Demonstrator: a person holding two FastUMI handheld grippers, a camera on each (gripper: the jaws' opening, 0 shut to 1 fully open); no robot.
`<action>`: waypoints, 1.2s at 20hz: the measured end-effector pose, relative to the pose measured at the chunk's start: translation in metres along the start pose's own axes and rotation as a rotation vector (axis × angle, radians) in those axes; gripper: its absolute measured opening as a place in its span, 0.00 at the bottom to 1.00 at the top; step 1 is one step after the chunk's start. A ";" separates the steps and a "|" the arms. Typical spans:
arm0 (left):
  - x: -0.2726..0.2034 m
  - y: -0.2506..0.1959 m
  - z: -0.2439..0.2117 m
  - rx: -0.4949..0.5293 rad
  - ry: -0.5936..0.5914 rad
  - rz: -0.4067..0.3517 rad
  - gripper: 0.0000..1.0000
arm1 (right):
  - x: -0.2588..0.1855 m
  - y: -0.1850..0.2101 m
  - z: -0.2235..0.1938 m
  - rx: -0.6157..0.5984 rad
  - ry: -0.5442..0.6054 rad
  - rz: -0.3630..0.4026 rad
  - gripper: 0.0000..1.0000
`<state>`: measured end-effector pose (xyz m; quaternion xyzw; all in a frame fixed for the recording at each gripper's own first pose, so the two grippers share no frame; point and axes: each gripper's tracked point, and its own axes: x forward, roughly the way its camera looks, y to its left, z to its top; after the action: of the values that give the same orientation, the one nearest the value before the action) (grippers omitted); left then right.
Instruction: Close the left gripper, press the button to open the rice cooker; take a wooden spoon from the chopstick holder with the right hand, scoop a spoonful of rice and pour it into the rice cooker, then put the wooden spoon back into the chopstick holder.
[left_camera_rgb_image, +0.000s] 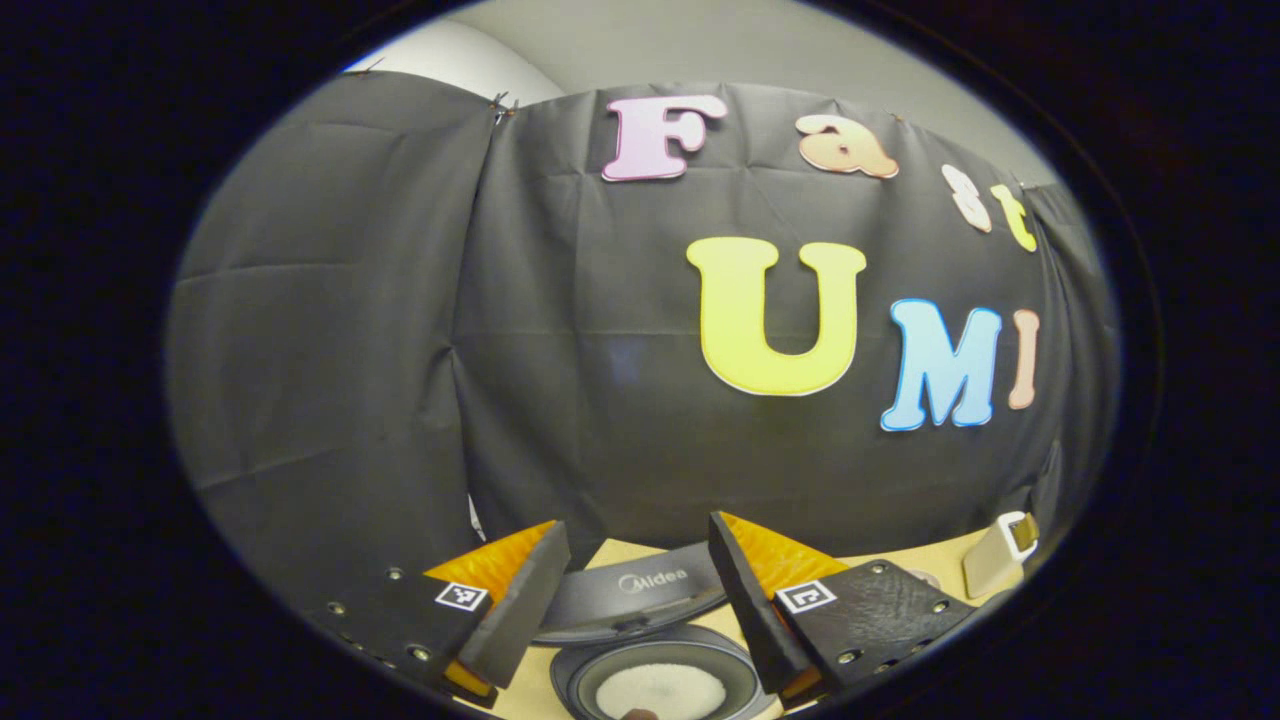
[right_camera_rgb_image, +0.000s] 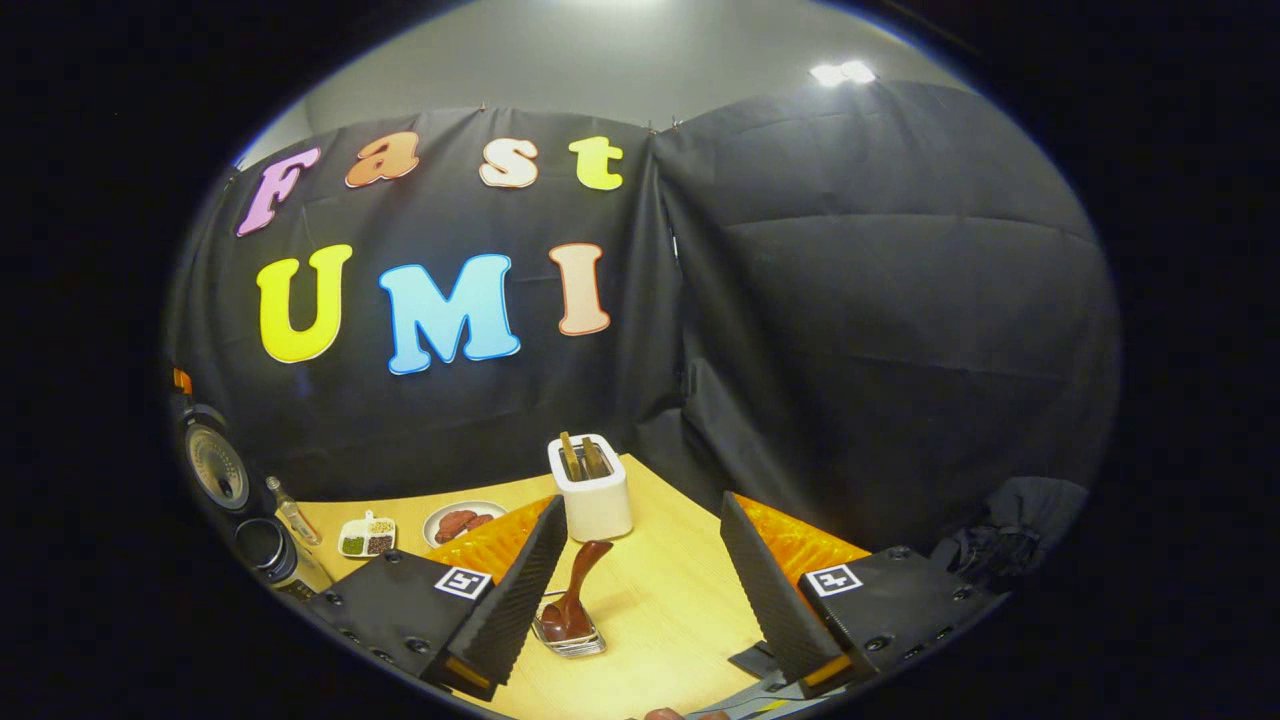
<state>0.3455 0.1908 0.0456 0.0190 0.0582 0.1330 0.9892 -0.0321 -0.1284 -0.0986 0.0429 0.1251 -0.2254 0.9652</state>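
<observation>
The rice cooker stands with its dark lid (left_camera_rgb_image: 640, 590) raised, right below my left gripper (left_camera_rgb_image: 638, 528), whose fingers are spread with nothing between them. White rice (left_camera_rgb_image: 660, 692) lies in its inner pot (left_camera_rgb_image: 585, 672). In the right gripper view the same cooker (right_camera_rgb_image: 215, 465) sits at the far left with its lid up. A dark wooden spoon (right_camera_rgb_image: 575, 595) leans in a small shiny metal holder (right_camera_rgb_image: 572, 640) on the table, just inside the left finger of my right gripper (right_camera_rgb_image: 642, 505). That gripper is open and holds nothing.
A white slotted box (right_camera_rgb_image: 592, 490) with wooden pieces stands beyond the spoon; it also sits at the right edge of the left gripper view (left_camera_rgb_image: 1000, 555). A plate of reddish food (right_camera_rgb_image: 460, 522), a small divided dish (right_camera_rgb_image: 367, 537) and a bottle (right_camera_rgb_image: 290, 515) lie near the cooker on the wooden table (right_camera_rgb_image: 670, 600).
</observation>
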 end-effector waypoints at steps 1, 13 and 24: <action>0.010 0.001 -0.002 -0.002 0.001 -0.005 0.89 | -0.009 -0.006 0.004 0.002 -0.012 -0.023 0.98; 0.034 -0.017 -0.037 -0.044 0.080 -0.062 0.92 | -0.042 -0.003 -0.005 -0.004 0.011 -0.052 0.98; -0.055 -0.052 -0.120 -0.152 0.321 -0.063 0.87 | 0.031 0.048 -0.009 0.062 0.060 0.238 0.98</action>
<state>0.2920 0.1290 -0.0706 -0.0791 0.2058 0.1073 0.9695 0.0144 -0.0969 -0.1137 0.0939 0.1411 -0.1117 0.9792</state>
